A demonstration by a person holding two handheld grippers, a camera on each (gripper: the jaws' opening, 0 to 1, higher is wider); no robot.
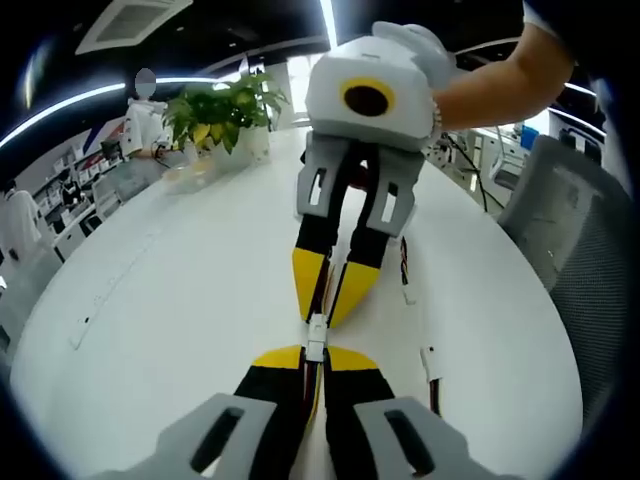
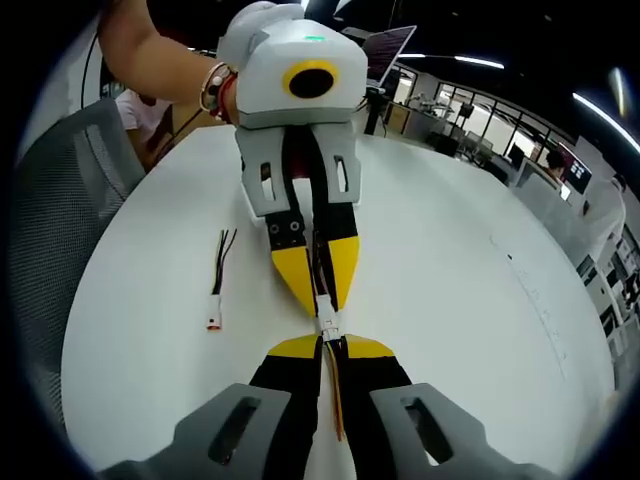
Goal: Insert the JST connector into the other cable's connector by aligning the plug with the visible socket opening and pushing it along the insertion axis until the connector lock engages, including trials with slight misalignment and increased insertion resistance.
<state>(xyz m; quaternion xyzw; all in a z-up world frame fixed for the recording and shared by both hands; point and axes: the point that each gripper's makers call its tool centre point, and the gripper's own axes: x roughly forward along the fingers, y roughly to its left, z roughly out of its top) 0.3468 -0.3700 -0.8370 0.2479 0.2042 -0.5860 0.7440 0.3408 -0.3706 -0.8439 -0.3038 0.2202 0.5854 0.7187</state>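
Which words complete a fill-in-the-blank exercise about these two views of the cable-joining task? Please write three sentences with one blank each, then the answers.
1. The left tongs and right tongs meet tip to tip, each shut on a white ____.
2. The tips of both tongs are coloured ____.
3. On the white table, a spare cable lies loose, and a potted ____ stands at the far edge.

Missing words: connector; yellow; plant
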